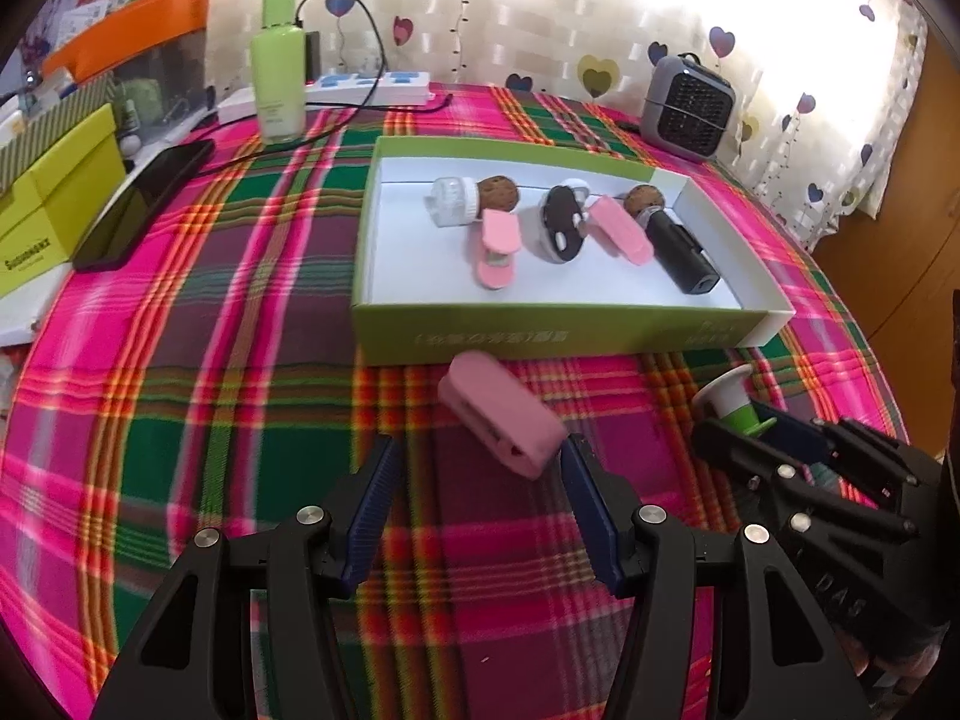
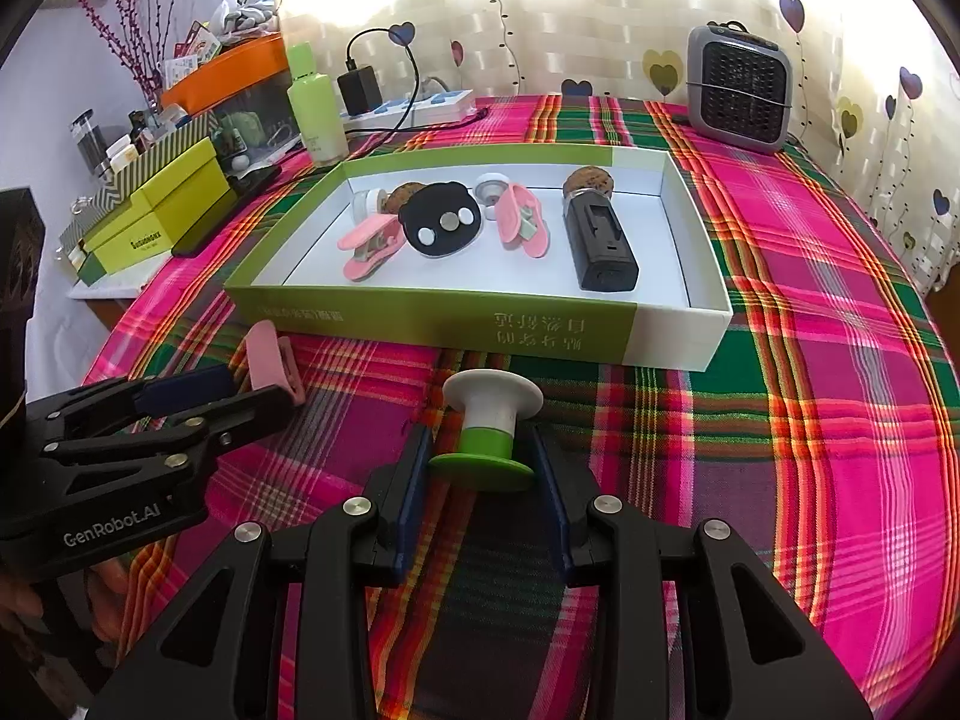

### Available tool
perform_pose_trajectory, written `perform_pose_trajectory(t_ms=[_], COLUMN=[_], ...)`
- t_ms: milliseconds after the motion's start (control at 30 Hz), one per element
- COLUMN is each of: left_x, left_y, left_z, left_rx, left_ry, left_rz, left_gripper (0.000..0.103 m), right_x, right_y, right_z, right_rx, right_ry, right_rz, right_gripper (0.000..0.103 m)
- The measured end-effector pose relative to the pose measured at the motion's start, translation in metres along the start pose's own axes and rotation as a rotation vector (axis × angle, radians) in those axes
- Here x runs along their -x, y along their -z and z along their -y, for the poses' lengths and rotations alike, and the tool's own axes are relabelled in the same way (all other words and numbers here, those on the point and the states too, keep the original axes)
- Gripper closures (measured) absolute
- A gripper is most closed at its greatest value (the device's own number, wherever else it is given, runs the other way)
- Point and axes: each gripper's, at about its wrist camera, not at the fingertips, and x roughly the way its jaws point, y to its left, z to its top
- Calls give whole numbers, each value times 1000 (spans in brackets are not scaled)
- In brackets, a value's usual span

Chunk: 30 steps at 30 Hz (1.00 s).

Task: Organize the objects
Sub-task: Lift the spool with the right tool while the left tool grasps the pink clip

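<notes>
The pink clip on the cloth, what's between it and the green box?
Nothing but bare plaid tablecloth. In the left wrist view, a short strip of cloth separates the pink clip from the green box.

Daylit scene, backlit from the rear; strong fisheye distortion in both views.

Light is admitted through the curtain (image 1: 600, 18), which is overexposed to near white along the top of both views, so that its pattern is washed out. The plaid tablecloth (image 1: 240, 360) is evenly lit and saturated. Soft, short shadows are cast inside the box (image 2: 480, 324) beneath its contents. Motion blur is seen in the left wrist view, most clearly on the pink clip (image 1: 501, 423) and the nearby cloth; the right wrist view is rendered sharper. Straight edges are bowed outward, and the corners are vignetted to black.
</notes>
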Motion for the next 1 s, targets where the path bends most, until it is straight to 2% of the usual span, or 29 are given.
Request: perform_pose_trajectory(t_ms=[100, 200, 467, 600, 800, 967, 1000], left_x=[3, 5, -4, -9, -11, -11, -11], left_y=[3, 5, -3, -11, -10, -9, -9], left_z=[-7, -11, -1, -1, 4, 4, 4], left_rx=[13, 36, 59, 86, 53, 40, 39], left_ry=[-18, -5, 15, -3, -46, -74, -78], left_rz=[5, 9, 26, 38, 60, 73, 74], left_gripper=[48, 48, 48, 48, 48, 61, 66], right_x=[0, 0, 0, 0, 0, 0, 0], right_y=[0, 0, 0, 0, 0, 0, 0], right_z=[0, 0, 0, 0, 0, 1, 0], right_rx=[0, 1, 0, 0, -1, -3, -2], right_ry=[0, 1, 1, 0, -2, -5, -5], right_rz=[1, 0, 0, 0, 0, 0, 0], right_gripper=[68, 68, 68, 68, 68, 68, 68])
